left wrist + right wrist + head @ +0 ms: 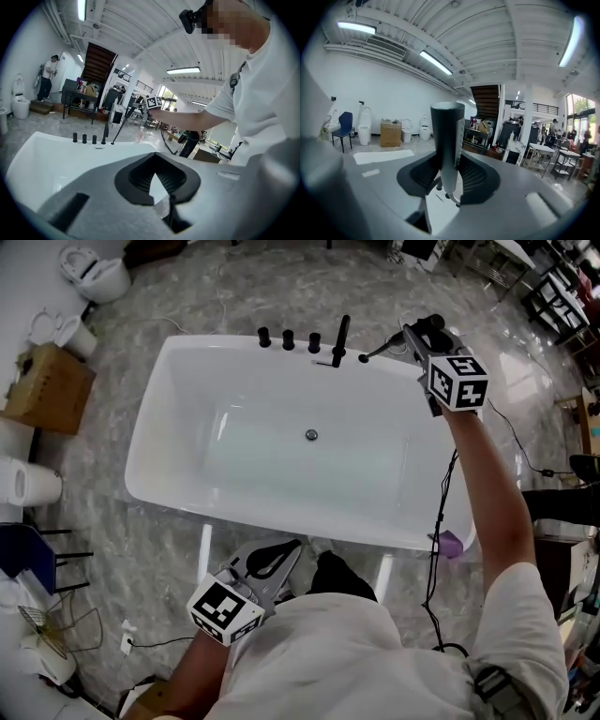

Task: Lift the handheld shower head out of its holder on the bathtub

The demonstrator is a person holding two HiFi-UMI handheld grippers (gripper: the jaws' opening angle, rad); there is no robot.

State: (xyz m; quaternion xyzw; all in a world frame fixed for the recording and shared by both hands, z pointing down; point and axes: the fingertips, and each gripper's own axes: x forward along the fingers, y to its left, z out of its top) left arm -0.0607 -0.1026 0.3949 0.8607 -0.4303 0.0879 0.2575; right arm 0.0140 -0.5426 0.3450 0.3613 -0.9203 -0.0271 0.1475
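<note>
The right hand-held gripper [415, 334] clamps the black handheld shower head [448, 131], which slants up from the bathtub's [150, 427] far rim at 1 o'clock. The left hand-held gripper [294, 549] hovers at 6 o'clock, its jaws together and empty.

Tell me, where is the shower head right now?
The shower head is clamped upright in the right gripper, above the far right corner of the bathtub in the head view, right of the black taps.

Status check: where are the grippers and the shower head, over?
Right gripper shut on shower head, held above tub rim. Left gripper shut, empty, near side of tub. Hose trails down beside spout.
</note>
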